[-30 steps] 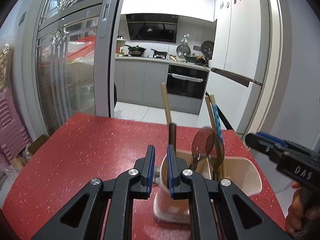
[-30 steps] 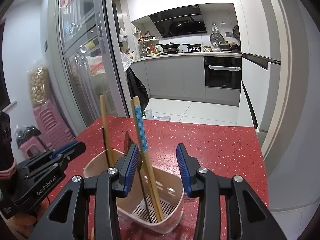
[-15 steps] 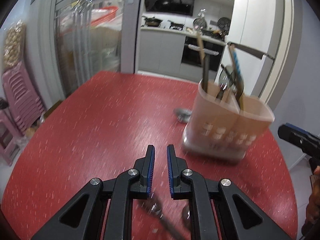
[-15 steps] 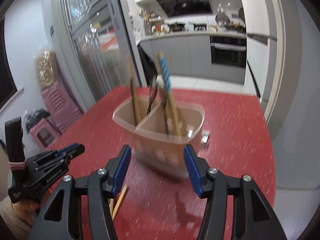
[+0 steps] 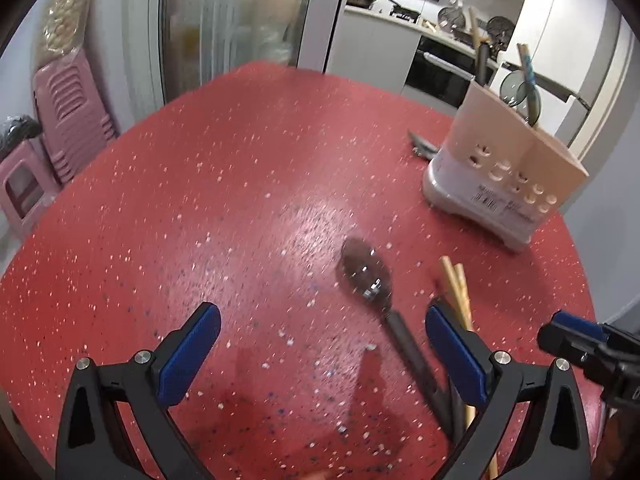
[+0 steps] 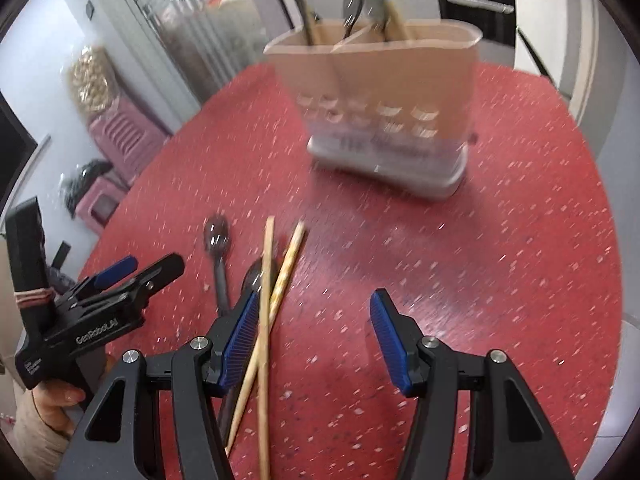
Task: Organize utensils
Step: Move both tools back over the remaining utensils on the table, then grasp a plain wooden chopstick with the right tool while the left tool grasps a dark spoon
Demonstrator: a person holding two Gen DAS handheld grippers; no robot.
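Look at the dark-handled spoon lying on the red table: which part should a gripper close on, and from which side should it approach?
Probably the dark handle, mid-length, from above. The spoon lies flat on the table, so only its long sides offer pads a purchase; the bowl is wide and rounded. The left gripper, jaws opening, nothing between them, hangs nearest.

Two close, downward wrist views sharing the red table (image 5: 248,184) (image 6: 500,240).

holder (image 6: 372,92) – motion-blurred | chopsticks (image 6: 264,320) – lower ends cut off by frame edge
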